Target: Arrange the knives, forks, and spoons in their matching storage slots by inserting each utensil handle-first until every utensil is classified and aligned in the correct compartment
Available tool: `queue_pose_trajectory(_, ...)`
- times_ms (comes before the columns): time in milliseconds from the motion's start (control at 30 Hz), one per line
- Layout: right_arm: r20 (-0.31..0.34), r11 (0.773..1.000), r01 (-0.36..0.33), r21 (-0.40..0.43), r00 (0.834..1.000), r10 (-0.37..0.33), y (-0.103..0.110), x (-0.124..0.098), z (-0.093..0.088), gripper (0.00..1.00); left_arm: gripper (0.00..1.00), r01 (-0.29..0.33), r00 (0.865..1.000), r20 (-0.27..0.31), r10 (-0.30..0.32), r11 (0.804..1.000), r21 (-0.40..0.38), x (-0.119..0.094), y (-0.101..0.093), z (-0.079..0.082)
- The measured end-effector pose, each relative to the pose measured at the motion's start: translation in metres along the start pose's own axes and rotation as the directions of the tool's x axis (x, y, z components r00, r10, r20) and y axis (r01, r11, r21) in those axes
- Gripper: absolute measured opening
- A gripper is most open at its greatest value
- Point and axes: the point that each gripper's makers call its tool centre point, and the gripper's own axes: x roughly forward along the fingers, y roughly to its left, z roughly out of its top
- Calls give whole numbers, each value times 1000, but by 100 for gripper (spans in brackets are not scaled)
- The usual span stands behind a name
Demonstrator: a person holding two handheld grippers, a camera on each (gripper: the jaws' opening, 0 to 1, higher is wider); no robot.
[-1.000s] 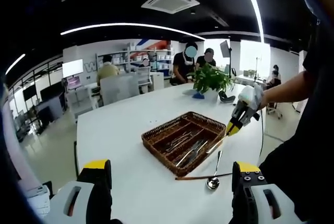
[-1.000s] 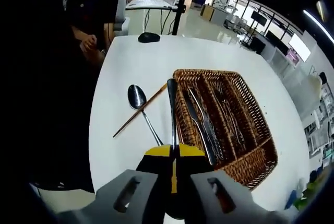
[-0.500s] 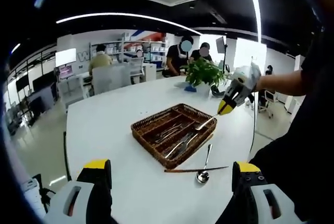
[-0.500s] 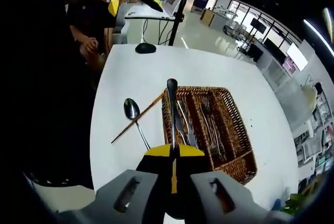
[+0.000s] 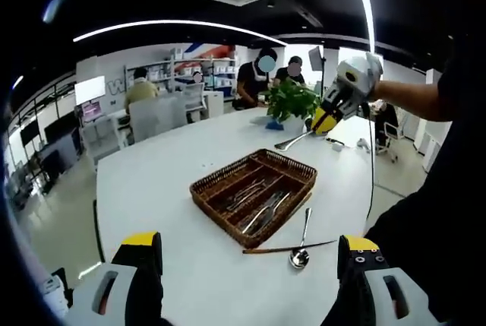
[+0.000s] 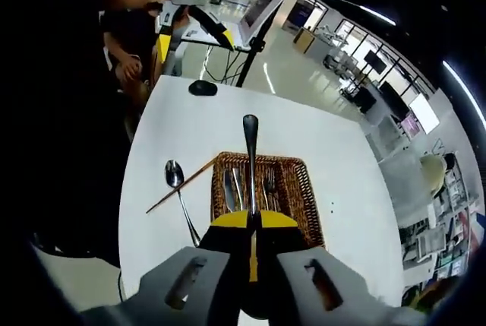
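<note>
Right now my right tool (image 6: 251, 220) is clamped on a utensil (image 6: 250, 160) whose rounded end points away from me; I cannot tell whether it is a knife, fork or spoon. In the left gripper view the same right tool (image 5: 328, 119) holds that utensil (image 5: 291, 141) high in the air, well above the wicker tray (image 5: 254, 197) on the white tabletop (image 5: 159, 189). My left tool (image 5: 249, 261) sits low with its jaws spread wide and nothing between them.

My main worry is misfiling: from this height the dividers in the wicker tray (image 6: 295, 193) look narrow, and I judge that a slightly rolled approach could drop the piece into the wrong compartment or lay it across a divider. The grip sits on one end only, so the long free end may swing or slip on the way down. Which end is the handle I cannot say, so handle-first needs checking.

Several utensils already lie in the tray. A loose spoon (image 6: 178, 194) and a thin brown stick (image 6: 182, 185) lie crossing on the tabletop just beside the tray's near side, where a low approach could knock them. A potted plant (image 5: 291, 106) stands at the far edge, with people and desks beyond.
</note>
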Motion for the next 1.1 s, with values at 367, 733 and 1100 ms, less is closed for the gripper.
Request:
queue_pose_trajectory(367, 8, 999, 10, -31, 1000, -10, -5, -3, 5, 0, 100, -1, 1000, 0, 1, 1000, 9, 1, 1, 3)
queue_pose_trajectory(733, 9, 999, 20, -45, 1000, -20, -12, -3, 5, 0, 100, 3, 1000, -2, -3, 1000, -1, 5, -2, 4)
queue_pose_trajectory(1100, -7, 998, 24, -62, 1000, -24, -27, 5, -4, 0, 100, -2, 1000, -7, 2, 1000, -11, 7, -5, 2)
